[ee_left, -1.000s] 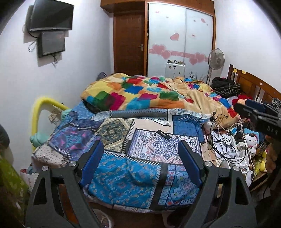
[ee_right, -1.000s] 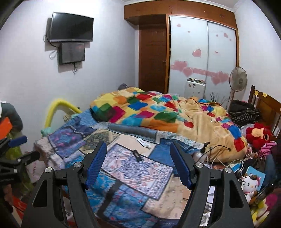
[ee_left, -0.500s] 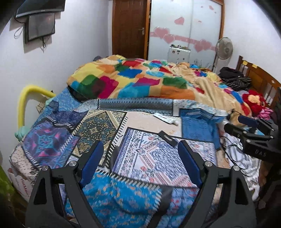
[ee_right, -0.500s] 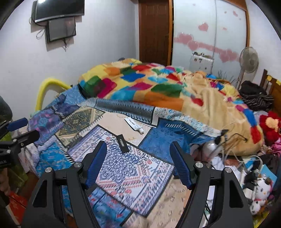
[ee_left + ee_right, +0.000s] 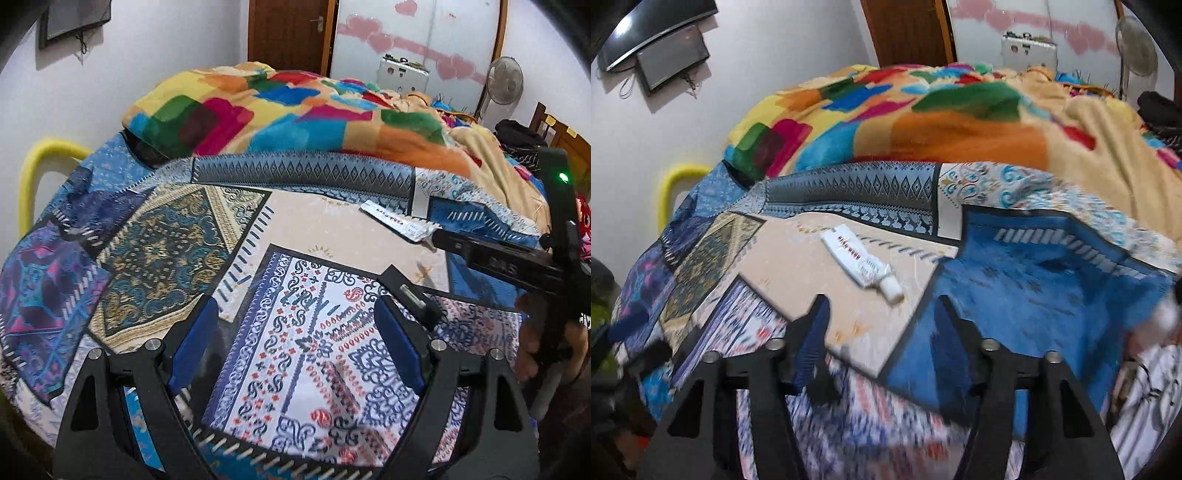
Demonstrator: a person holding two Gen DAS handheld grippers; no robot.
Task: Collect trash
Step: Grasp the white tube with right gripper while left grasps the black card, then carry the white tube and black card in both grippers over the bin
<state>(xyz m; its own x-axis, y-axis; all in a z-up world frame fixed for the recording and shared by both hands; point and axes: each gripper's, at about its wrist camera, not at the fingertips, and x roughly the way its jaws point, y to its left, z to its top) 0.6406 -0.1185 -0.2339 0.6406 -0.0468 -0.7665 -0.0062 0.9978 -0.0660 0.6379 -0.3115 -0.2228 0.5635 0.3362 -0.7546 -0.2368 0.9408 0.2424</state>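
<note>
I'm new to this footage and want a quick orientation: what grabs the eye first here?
The bright multicoloured blanket heaped across the far half of the bed stands out most. Nearer, a white tube lies flat on the beige patch of the patterned patchwork cover, just ahead of the open right gripper. A small black object lies on the cover beside the right finger of the open left gripper.

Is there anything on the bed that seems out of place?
Yes. A white tube lies loose on the beige patch of the bedcover, and a small black item lies on the patterned patch nearer the left tool. Neither belongs on a bed.
</note>
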